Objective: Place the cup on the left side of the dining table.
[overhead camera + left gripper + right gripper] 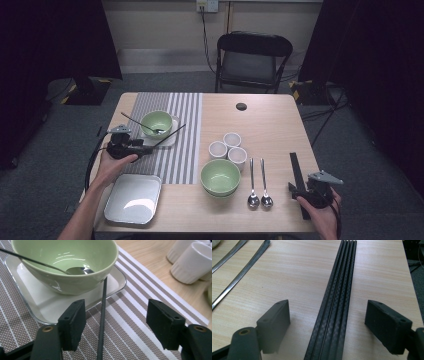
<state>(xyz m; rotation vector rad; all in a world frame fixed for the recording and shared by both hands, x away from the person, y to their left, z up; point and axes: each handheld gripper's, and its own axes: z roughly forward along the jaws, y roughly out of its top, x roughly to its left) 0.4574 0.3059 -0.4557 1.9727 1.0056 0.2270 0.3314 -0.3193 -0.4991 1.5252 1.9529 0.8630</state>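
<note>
where the high view blurs it, the chopstick (pixel 103 315) seemingly lies free.

No text, label, brand, number or sign can be read in any of the three views. The bowls, cups, spoons, tray and striped placemat bear no lettering that shows. The wall plate behind the chair is too small to make out.
</note>
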